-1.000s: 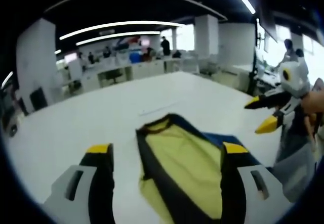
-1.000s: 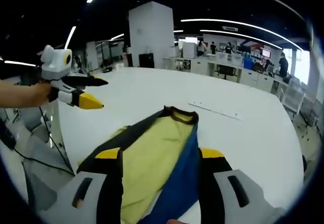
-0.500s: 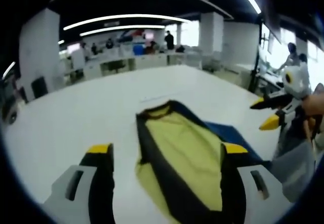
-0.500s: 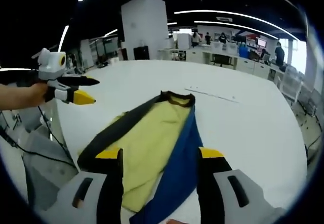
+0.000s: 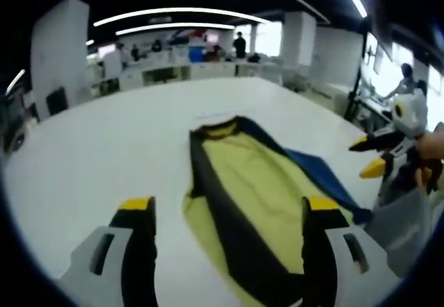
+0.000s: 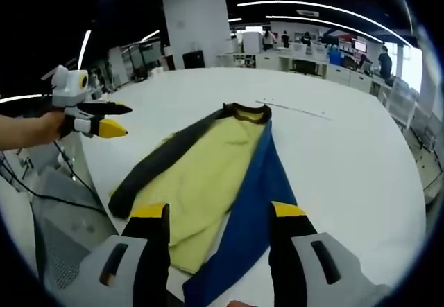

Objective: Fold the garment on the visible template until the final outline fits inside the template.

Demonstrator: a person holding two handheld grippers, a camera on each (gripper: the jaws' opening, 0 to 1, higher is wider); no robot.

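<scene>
Garment: a yellow, black and blue fabric garment [image 5: 260, 203] [image 6: 208, 175] lies spread lengthwise on the white table [image 5: 104, 154] [image 6: 347, 161]; dark collar at the far end, a yellow middle panel, a black band along one long side and a blue panel along the other.
Garment position: between and ahead of each gripper's jaws in both views; its near end runs under the jaw tips.
Template: a thin pale line [image 6: 295, 109] shows on the tabletop beyond the collar in the right gripper view; I cannot tell whether it belongs to a template outline.
Left gripper [image 5: 229, 204]: black jaws with yellow tips spread wide, above the garment, gripping nothing. In the right gripper view it appears at the left [image 6: 111, 118], held by a hand [image 6: 41, 128], off the table's edge, jaws parted.
Right gripper [image 6: 218, 211]: jaws spread wide over the garment's near end, holding nothing. In the left gripper view it appears at the right [image 5: 371, 156], jaws parted, beside the table.
Background: an open office with desks, white pillars, ceiling light strips and distant people.
</scene>
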